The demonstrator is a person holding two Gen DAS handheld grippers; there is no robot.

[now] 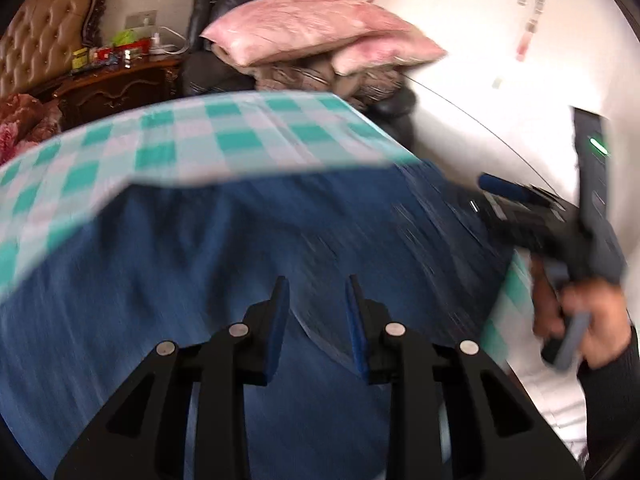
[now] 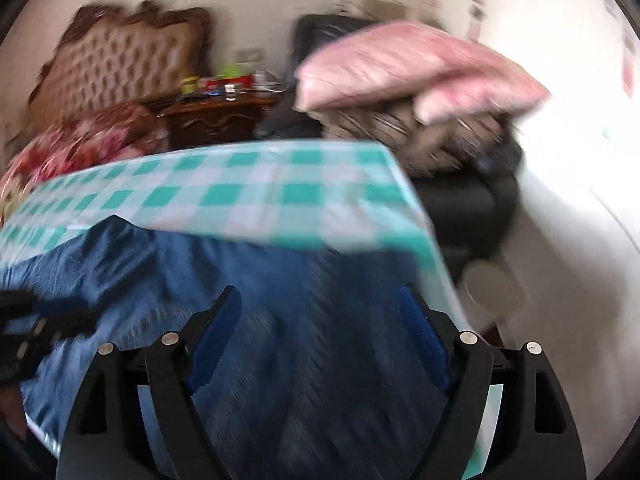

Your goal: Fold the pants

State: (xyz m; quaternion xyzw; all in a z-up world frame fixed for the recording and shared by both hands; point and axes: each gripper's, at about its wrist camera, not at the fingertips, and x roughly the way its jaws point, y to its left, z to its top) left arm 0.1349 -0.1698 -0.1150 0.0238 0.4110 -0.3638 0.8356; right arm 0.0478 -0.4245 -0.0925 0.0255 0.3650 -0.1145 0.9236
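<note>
A green-and-white checked cloth (image 1: 224, 136) covers the tabletop. Behind it, pink pillows (image 1: 312, 32) lie stacked on a black leather armchair (image 1: 212, 4). A cluttered dark wooden nightstand (image 1: 120, 88) stands beside a tufted headboard (image 1: 44, 36).

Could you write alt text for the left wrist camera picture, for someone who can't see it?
Blue denim pants lie spread on a green-and-white checked tablecloth, with the left gripper open just above them. At right, a hand holds the right gripper over the pants' edge; pink pillows are piled behind. The picture is motion-blurred.
</note>
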